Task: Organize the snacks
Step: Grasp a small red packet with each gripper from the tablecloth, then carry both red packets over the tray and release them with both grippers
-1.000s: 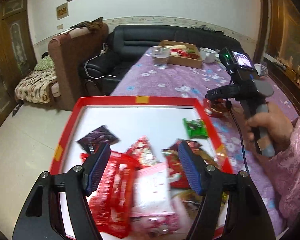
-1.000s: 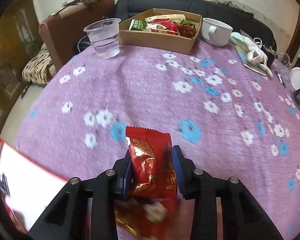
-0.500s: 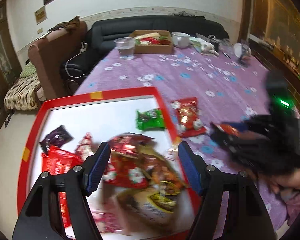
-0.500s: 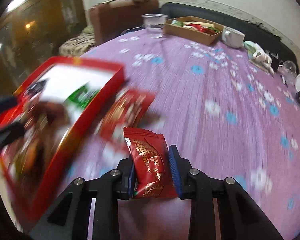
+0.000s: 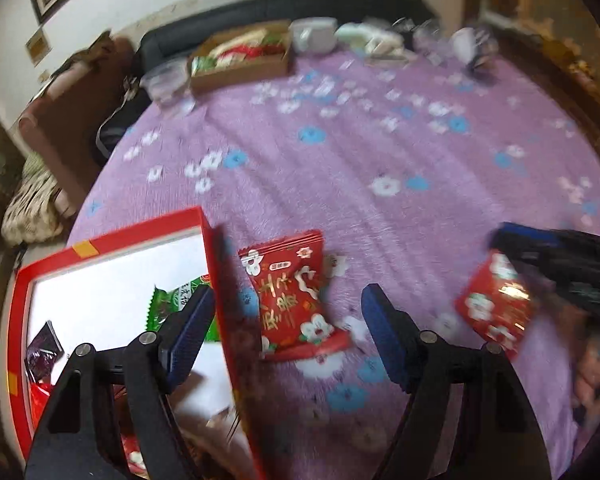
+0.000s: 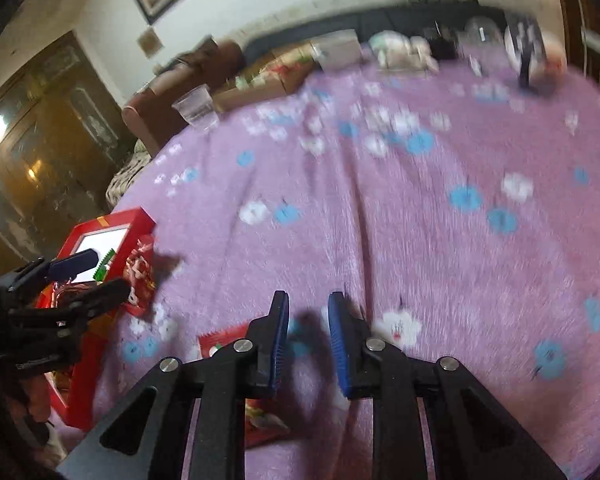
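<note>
Right wrist view: right gripper (image 6: pixel 308 312) clenched empty, blurred red packet (image 6: pixel 224 338) half hidden beneath; left gripper (image 5: pixel 288 292) opening, empty.

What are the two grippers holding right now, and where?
Nothing. The left gripper has its jaws opening over a red packet; the right gripper is shut and empty.

Gold Chinese characters (too blurred to read) on red snack packet (image 5: pixel 296 300)
</note>
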Motion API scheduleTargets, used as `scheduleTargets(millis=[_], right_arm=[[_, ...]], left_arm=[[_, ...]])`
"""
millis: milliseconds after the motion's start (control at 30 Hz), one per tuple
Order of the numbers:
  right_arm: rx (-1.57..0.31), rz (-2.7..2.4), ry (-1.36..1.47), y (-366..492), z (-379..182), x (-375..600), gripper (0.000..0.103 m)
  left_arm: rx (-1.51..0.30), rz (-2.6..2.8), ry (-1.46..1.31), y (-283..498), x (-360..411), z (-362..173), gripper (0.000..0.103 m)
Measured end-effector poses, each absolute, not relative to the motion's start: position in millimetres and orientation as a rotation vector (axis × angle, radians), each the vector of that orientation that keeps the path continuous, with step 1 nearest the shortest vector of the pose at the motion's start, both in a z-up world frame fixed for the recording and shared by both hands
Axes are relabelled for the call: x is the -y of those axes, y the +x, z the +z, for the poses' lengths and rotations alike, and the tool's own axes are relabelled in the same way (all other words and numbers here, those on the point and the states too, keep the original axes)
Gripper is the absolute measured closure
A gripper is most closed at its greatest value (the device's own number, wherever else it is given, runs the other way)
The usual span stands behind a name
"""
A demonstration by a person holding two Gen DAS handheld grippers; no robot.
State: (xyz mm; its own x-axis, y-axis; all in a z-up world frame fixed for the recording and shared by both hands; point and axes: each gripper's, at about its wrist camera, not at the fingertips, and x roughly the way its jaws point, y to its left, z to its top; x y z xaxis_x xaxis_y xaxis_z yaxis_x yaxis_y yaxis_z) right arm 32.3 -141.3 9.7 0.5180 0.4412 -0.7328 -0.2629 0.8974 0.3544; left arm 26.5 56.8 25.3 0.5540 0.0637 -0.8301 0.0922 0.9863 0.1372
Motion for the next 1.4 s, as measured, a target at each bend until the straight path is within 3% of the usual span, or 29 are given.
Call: scheduleTargets(millis=[100, 233, 300, 367, 433, 633, 967, 1200, 1400], right_arm=[[-0.926, 0.511, 0.317, 29, 17, 155, 0.078], [-0.97, 0.559, 0.257, 27, 18, 144, 0.062], [-0.994, 0.599, 0.161, 19, 18, 125, 0.054], [-1.013, 0.631, 0.038, 10, 16, 105, 0.046], [-0.985, 0.621, -0.06, 0, 16, 93, 0.045], [-0.913, 0.56, -0.268, -14, 10, 76, 0.061], [-0.903, 0.465, 0.048, 18, 21, 130, 0.077], [-0.914, 0.509, 0.197, 18, 29, 128, 0.081], [-0.887, 0.662, 0.255, 6, 52, 66, 0.082]], left_arm=[[-0.97, -0.002, 0.227, 30, -50, 21, 0.026], [-1.066, -0.112, 0.17, 35, -41, 5, 0.027], [-1.027, -0.136, 0.187, 31, -36, 6, 0.035], [-1.036, -0.186, 0.147, 29, -38, 8, 0.057], [-1.035, -0.202, 0.139, 27, -41, 10, 0.065], [-1.018, -0.198, 0.101, 20, -44, 11, 0.07], [-0.935, -0.249, 0.018, -4, -49, 33, 0.07], [-0.833, -0.222, 0.009, -33, -79, 64, 0.07], [-0.796, -0.095, 0.007, -56, -136, 74, 0.07]])
